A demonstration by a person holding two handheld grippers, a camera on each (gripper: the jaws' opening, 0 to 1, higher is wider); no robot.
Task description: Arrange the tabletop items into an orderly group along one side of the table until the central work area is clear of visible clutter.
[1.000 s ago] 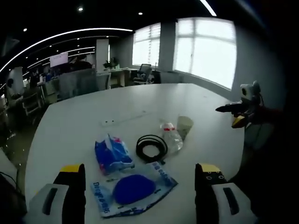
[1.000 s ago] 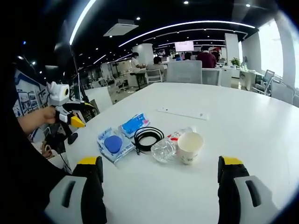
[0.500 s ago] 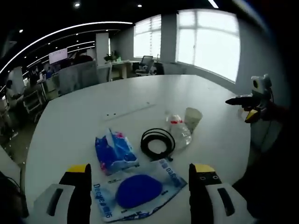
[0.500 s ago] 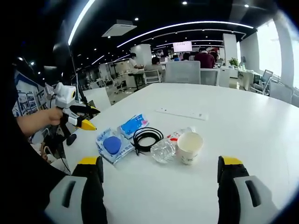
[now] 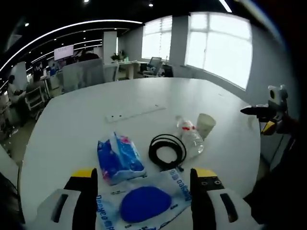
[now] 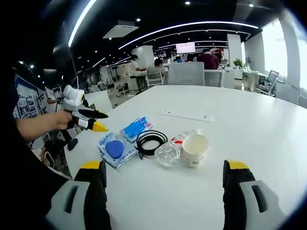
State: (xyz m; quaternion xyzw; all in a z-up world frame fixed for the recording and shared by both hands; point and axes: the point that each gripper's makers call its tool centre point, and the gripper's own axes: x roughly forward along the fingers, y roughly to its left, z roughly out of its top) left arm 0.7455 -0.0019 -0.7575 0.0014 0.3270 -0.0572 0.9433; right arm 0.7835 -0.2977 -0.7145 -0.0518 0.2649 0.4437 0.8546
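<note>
Open-plan office, white table (image 5: pixel 72 124): a sponge packet (image 5: pixel 144 201), tissue pack (image 5: pixel 117 160), cable coil (image 5: pixel 167 151), bottle (image 5: pixel 191 136) and paper cup (image 5: pixel 205 125) still cluster near its middle. Left gripper (image 5: pixel 143 203) has dropped closer over the packet, jaws wide and empty. Right gripper (image 6: pixel 165 191) hangs open, empty; nothing is grasped yet.

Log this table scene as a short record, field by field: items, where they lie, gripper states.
surface: white table
items: blue mask pack, tissue pack, black cable coil, plastic bottle on its side, paper cup
layout: all five clustered near the table's edge; cup upright beside the bottle
left gripper: open, jaws either side of the mask pack, holding nothing
right gripper: open, short of the cluster, holding nothing
</note>
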